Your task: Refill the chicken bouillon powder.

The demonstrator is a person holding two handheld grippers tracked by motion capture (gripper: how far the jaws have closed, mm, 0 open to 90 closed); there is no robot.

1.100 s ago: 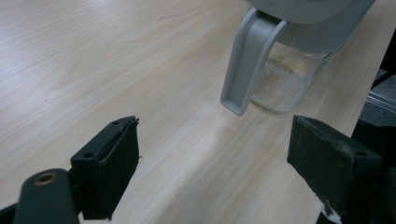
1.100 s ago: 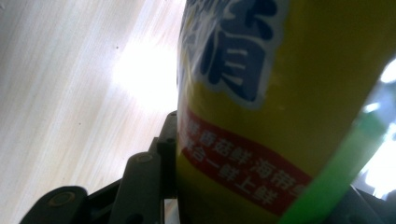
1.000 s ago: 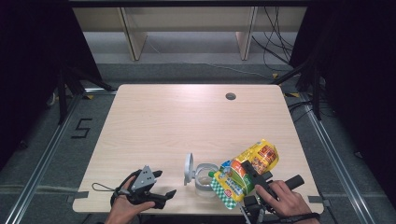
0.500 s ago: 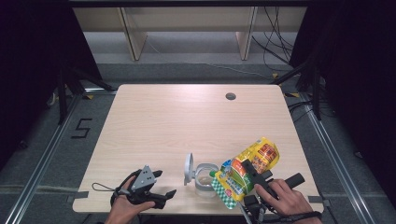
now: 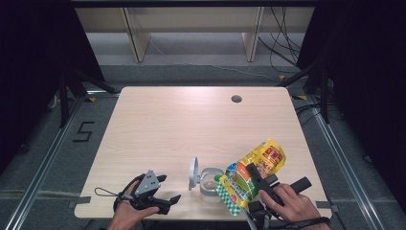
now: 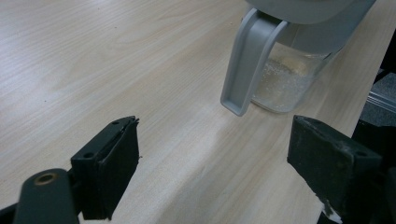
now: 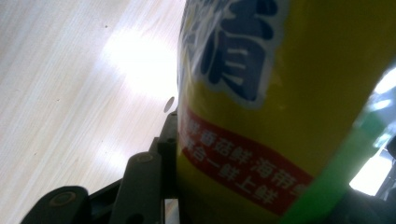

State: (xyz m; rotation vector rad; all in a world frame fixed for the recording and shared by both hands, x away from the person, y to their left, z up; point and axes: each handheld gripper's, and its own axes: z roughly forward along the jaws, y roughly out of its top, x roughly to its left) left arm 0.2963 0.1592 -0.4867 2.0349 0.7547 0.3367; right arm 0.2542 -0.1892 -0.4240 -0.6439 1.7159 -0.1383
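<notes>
Nothing has shifted since the earlier high view: both hands, the pouch and the jar sit just where they did.

At the lower left of the high view, the left gripper (image 5: 165, 190) rests on the table (image 5: 191, 124) near its front edge, its jaws spread wide with nothing between them; the left gripper view shows the two black pads apart over bare wood, and the jar a little beyond them.

In the lower middle stands the jar (image 5: 209, 182), a small clear one with its grey flip lid (image 5: 193, 173) swung up and open on its left side. A thin layer of pale, grainy powder (image 6: 285, 84) lies at its bottom; it is far from full.

To the right, the right gripper (image 5: 261, 184) pinches the pouch (image 5: 251, 175), a yellow and green refill bag, held tilted with its lower, checked end down against the jar's rim. The right gripper view shows the pouch's printed yellow face (image 7: 289, 93) pressed against one jaw. Whether anything is flowing I cannot tell.

The step in hand looks like pouring from the pouch into the jar. The next move probably calls for tipping the pouch further while keeping its mouth over the opening, then closing the lid with the free left gripper.
</notes>
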